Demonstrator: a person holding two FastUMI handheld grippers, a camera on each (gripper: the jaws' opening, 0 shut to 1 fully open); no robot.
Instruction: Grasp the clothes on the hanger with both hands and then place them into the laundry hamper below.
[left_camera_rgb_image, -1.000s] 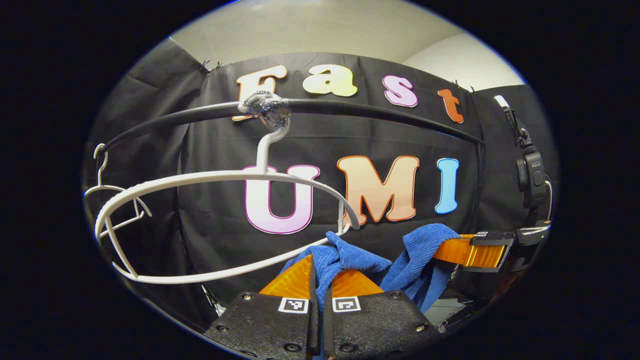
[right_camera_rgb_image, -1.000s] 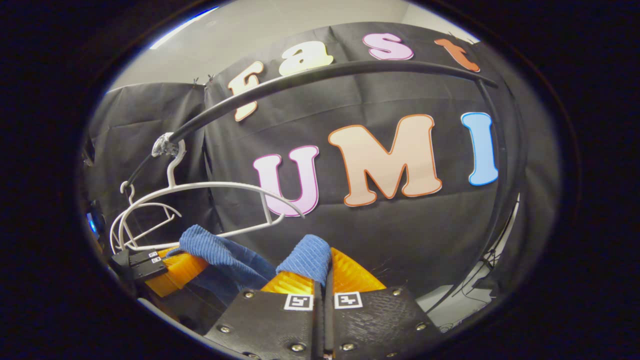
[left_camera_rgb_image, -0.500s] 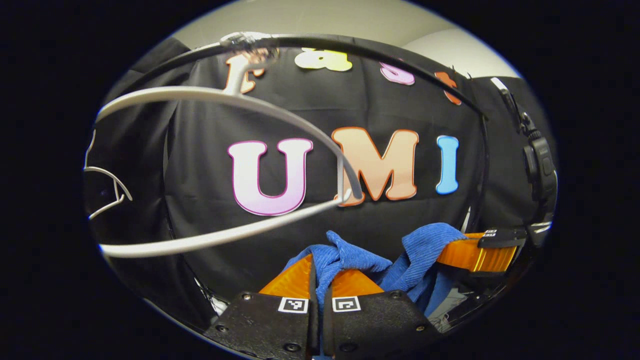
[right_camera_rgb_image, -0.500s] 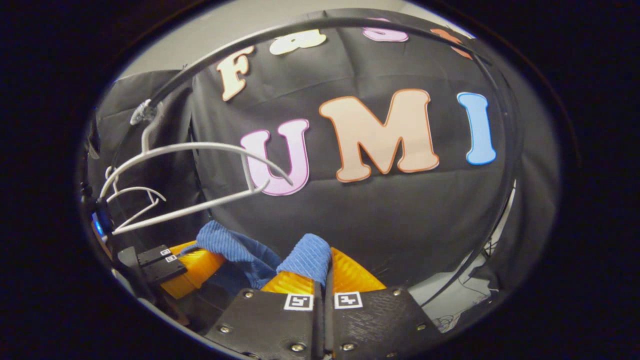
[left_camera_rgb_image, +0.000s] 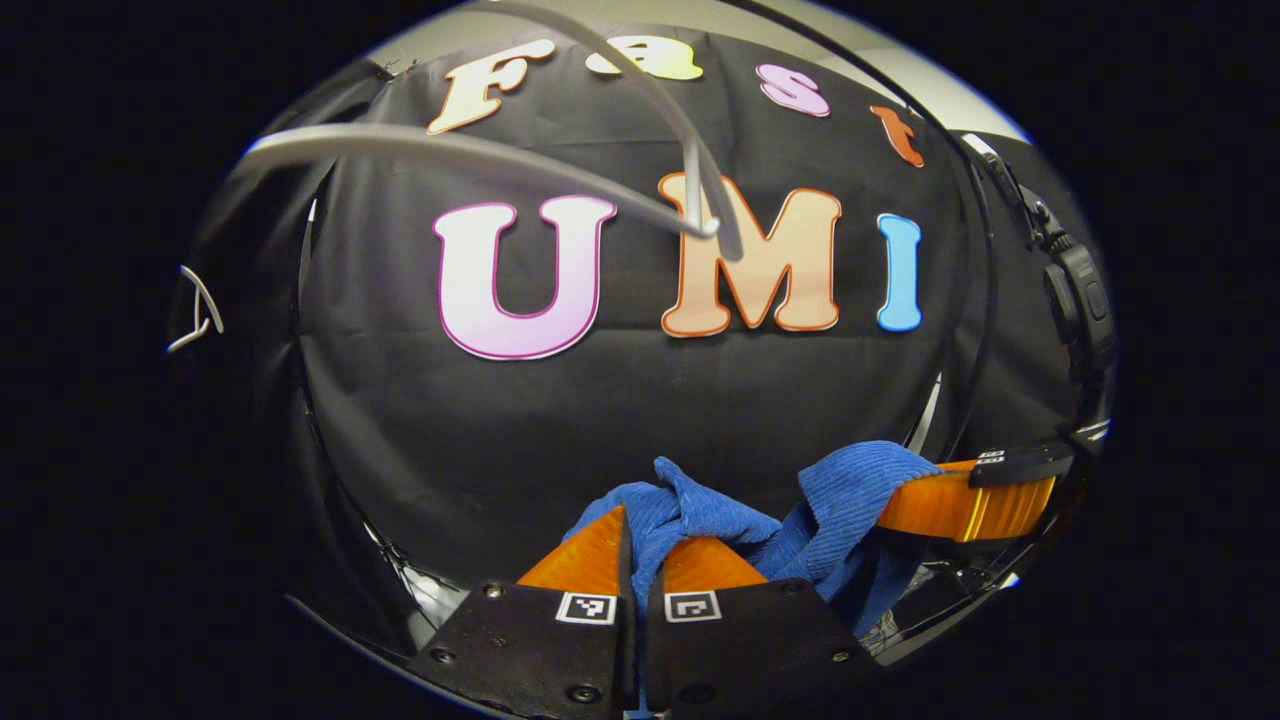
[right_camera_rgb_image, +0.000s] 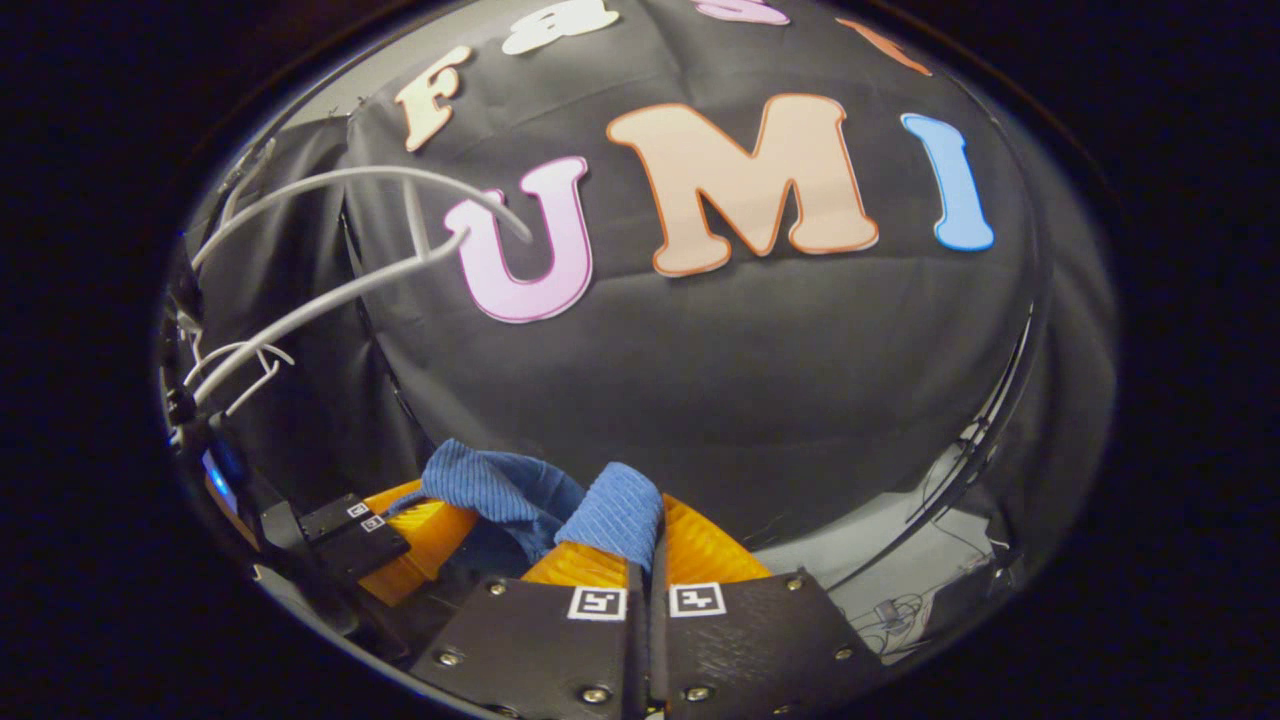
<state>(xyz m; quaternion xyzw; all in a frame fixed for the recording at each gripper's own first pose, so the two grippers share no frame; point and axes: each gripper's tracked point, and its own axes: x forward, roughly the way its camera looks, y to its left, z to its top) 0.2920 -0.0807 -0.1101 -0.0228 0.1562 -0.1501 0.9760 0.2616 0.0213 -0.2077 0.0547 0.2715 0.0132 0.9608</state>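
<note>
A blue ribbed cloth (left_camera_rgb_image: 700, 515) hangs between my two grippers, off the hanger. My left gripper (left_camera_rgb_image: 640, 540) is shut on one bunched end of it. My right gripper (right_camera_rgb_image: 650, 525) is shut on the other end of the blue cloth (right_camera_rgb_image: 615, 510). In the left gripper view the right gripper (left_camera_rgb_image: 890, 500) reaches in from the right with cloth in its fingers. In the right gripper view the left gripper (right_camera_rgb_image: 450, 515) sits low at the left, also holding cloth. The bare white hanger (left_camera_rgb_image: 560, 170) hangs above and left of the cloth; the same white hanger (right_camera_rgb_image: 330, 290) appears at upper left.
A second white hanger (right_camera_rgb_image: 235, 365) hangs further left on the rail. A black rail post (left_camera_rgb_image: 985, 260) curves down at the right. Pale floor with cables (right_camera_rgb_image: 900, 600) lies at the lower right.
Both grippers have moved downward with the blue cloth; the hanger and rail have risen toward the top of both views. Both grips stay the same.
</note>
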